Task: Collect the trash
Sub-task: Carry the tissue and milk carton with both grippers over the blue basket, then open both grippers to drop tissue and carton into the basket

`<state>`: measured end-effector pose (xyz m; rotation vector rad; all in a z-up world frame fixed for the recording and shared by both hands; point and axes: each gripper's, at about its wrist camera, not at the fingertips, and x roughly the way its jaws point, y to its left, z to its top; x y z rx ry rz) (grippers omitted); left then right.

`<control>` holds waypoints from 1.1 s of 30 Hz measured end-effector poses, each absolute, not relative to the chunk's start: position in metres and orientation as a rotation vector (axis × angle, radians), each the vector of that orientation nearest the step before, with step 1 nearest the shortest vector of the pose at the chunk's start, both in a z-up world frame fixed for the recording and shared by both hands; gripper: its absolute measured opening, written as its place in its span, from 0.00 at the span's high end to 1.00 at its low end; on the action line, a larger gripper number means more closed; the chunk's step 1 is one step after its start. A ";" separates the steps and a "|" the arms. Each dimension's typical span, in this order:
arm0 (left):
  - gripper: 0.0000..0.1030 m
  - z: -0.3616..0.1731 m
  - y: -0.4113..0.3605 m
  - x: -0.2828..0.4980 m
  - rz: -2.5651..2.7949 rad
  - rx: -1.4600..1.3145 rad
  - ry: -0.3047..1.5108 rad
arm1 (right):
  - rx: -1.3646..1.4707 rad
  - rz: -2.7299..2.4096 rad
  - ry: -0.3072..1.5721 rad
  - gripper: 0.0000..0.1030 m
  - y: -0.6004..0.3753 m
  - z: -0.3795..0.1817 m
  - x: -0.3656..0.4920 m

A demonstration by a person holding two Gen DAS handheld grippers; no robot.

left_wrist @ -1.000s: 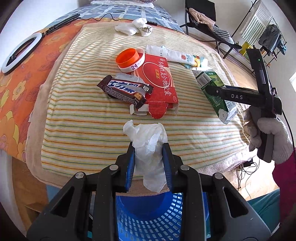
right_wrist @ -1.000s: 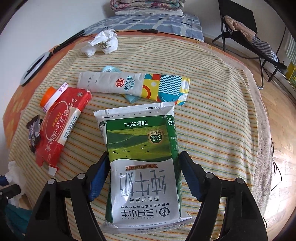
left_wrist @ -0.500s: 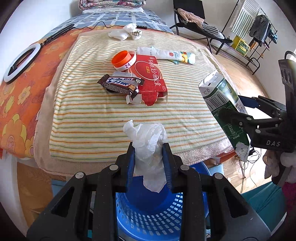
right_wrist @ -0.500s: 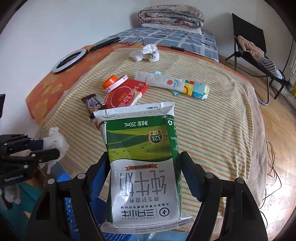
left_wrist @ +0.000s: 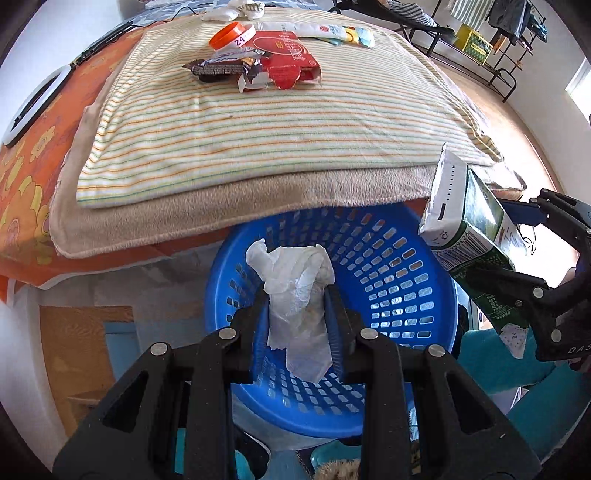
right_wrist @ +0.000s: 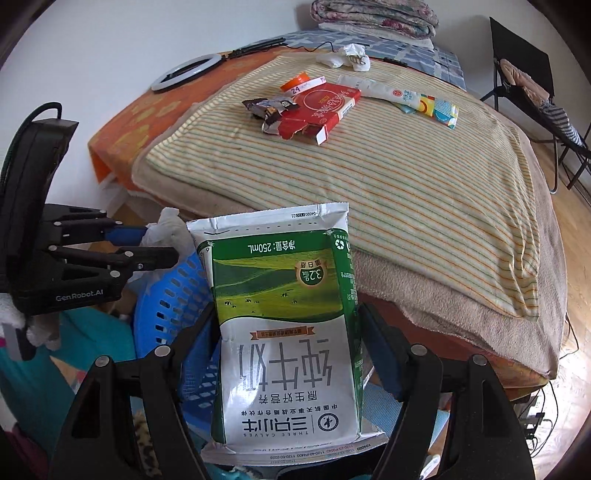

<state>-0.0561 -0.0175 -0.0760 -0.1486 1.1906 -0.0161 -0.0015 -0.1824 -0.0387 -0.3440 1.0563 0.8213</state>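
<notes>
Right, drop step. Left gripper (left_wrist: 297, 317) is clamped on a crumpled white tissue (left_wrist: 295, 284), held directly above the open mouth of the blue basket (left_wrist: 388, 258), not touching it as far as I can tell. To do it well: just part the fingers here; tissue is light and may cling to a pad, so open wide and give it a moment before pulling away.

Right gripper (right_wrist: 286, 354) is clamped on the green-and-white milk carton (right_wrist: 284, 314). In the left wrist view the carton (left_wrist: 469, 236) hangs tilted at the basket's right rim, seemingly over or just outside the edge, hard to say which. Judgement: bring it further in over the middle before release, otherwise it could hit the rim and tip out onto the floor.

Farther off, on the striped blanket (left_wrist: 258, 122) still to collect: chocolate bar wrapper (left_wrist: 221, 66), red box (left_wrist: 291, 62), orange lid (left_wrist: 225, 34), long white tube pack (left_wrist: 317, 30), and another wad of tissue (right_wrist: 345, 55) at the far end.
</notes>
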 end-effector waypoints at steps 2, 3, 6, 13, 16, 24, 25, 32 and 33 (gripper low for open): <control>0.73 -0.085 -0.020 -0.060 -0.019 -0.142 1.211 | -0.369 0.829 1.070 0.28 -0.181 -0.048 -0.011; 0.73 -0.088 -0.021 -0.061 -0.020 -0.140 1.218 | -0.380 0.831 1.076 0.28 -0.181 -0.052 -0.015; 0.73 -0.096 -0.024 -0.065 -0.022 -0.132 1.235 | -0.398 0.841 1.099 0.28 -0.179 -0.063 -0.023; 0.73 -0.111 -0.031 -0.069 -0.035 -0.111 1.259 | -0.453 0.849 1.129 0.28 -0.171 -0.082 -0.035; 0.73 -0.114 -0.031 -0.069 -0.039 -0.107 1.270 | -0.463 0.850 1.144 0.28 -0.169 -0.089 -0.036; 0.41 -0.116 -0.029 -0.063 -0.037 -0.125 1.270 | -0.456 0.820 1.181 0.27 -0.166 -0.098 -0.028; 0.41 -0.116 -0.029 -0.062 -0.037 -0.126 1.269 | -0.457 0.816 1.184 0.27 -0.166 -0.099 -0.027; 0.41 -0.114 -0.025 -0.061 -0.026 -0.131 1.268 | -0.473 0.798 1.195 0.27 -0.166 -0.099 -0.028; 0.41 -0.113 -0.025 -0.061 -0.024 -0.131 1.266 | -0.476 0.796 1.194 0.27 -0.166 -0.099 -0.029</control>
